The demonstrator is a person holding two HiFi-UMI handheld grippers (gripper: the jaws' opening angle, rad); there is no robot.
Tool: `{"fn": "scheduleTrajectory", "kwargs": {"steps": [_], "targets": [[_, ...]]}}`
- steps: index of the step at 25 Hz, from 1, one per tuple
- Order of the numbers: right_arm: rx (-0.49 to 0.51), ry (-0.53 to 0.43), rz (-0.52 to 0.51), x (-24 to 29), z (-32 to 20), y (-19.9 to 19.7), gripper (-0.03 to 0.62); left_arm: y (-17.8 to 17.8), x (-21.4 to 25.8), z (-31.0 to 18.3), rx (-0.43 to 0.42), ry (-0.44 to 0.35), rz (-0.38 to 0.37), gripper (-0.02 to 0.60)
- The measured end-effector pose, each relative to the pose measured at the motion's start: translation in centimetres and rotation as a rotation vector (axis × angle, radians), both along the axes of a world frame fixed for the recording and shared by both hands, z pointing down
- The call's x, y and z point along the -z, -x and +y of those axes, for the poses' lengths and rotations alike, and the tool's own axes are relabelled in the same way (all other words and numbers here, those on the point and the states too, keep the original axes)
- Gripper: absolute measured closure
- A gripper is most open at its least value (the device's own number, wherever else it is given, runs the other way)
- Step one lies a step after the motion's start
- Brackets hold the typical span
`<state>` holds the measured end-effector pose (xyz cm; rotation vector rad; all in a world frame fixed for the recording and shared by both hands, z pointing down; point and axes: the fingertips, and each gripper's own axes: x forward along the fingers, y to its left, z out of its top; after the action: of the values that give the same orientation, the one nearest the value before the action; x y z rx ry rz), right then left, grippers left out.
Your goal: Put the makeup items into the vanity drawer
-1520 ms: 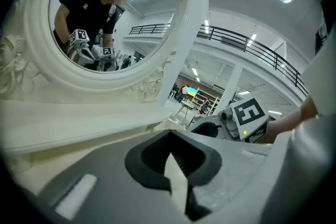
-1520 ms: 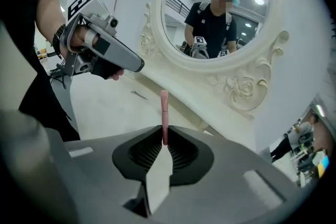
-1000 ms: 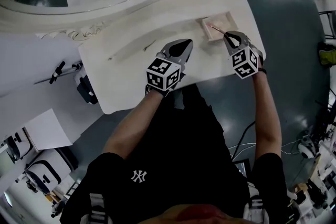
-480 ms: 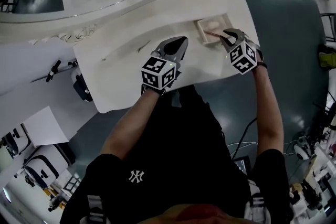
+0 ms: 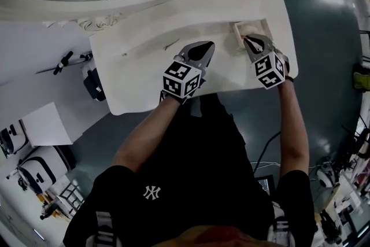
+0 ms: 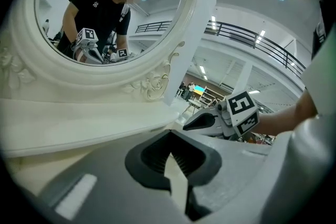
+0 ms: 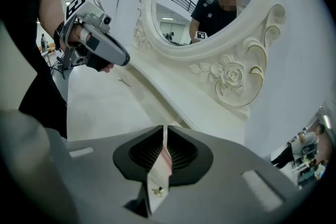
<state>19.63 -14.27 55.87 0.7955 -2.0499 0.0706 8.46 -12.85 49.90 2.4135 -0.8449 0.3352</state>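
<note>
Tongs are both out over the white vanity top, and you have them side by side near its front edge. Your right gripper is clamped on a thin pink makeup stick: its own view shows the jaws pressed flat on it, with a small gold mark on the part nearest the camera and a pale sliver poking out past the tips. From above, that stick reaches over the front rim of the small drawer, which sits open by the top's far right corner, close under the carved mirror frame. How far in the tip goes, I cannot tell. Your left gripper sits around the middle of the front edge, well apart from the drawer, nose aimed toward the mirror. Its jaws meet at the tips, and all I see between them is a cream wedge that looks like the tabletop showing through, no item that I can make out. A small thin dark thing lies on the top just beyond the left gripper, toward the back edge. The oval mirror reflects you with both marker cubes.
</note>
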Motion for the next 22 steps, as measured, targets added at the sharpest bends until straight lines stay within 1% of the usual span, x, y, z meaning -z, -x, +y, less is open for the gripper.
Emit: {"fn": "scheduleTrajectory", "kwargs": {"steps": [4, 9, 15, 22], "targets": [[0.017, -0.001, -0.053, 0.5, 0.7, 4.0, 0.563, 2.6, 0.1, 0.9, 0.025, -0.002, -0.005, 0.581], [0.089, 0.019, -0.085, 0.2, 2.0, 9.9, 0.566, 6.5, -0.2, 2.1, 0.07, 0.003, -0.012, 0.581], [0.205, 0.04, -0.092, -0.8, 2.8, 16.8, 0.565, 11.4, -1.1, 3.2, 0.134, 0.02, -0.021, 0.581], [0.314, 0.067, -0.078, -2.4, 3.1, 22.6, 0.565, 16.2, -2.3, 3.8, 0.21, 0.039, -0.029, 0.581]]}}
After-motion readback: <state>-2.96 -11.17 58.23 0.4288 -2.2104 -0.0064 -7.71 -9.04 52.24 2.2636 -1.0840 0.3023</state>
